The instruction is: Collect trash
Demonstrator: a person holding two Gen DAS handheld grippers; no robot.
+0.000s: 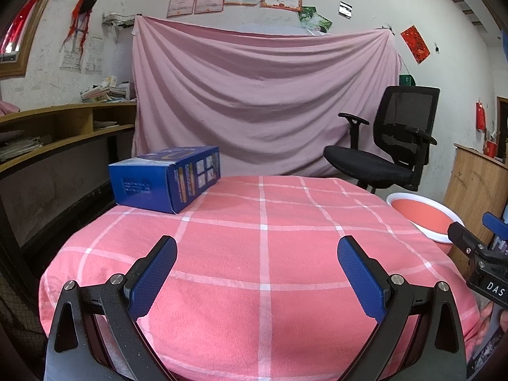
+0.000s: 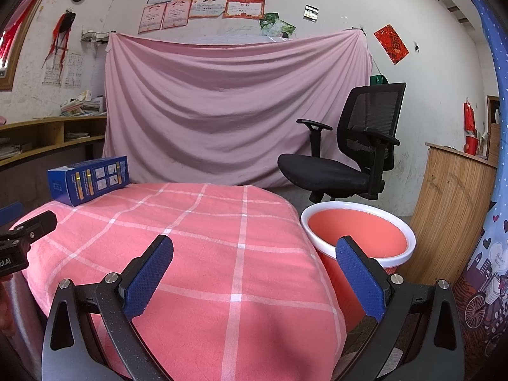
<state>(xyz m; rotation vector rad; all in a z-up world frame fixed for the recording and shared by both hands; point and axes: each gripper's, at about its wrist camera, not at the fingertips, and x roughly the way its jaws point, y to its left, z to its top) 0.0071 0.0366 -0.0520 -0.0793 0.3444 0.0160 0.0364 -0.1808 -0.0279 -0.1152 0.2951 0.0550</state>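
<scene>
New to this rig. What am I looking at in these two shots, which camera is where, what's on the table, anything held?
No robot arm here: a person holds a two-finger gripper in each hand, each with a fisheye camera looking along its fingers. One picture is from the left gripper, the other from the right gripper. Both are open and hold nothing. On the pink checked tablecloth lies one blue box at the far left corner. A red bin with a white rim stands beside the table on the right. A black office chair is behind.

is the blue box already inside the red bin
No, the blue box lies on the pink checked tablecloth at its far left, while the red bin stands beside the table.
</scene>
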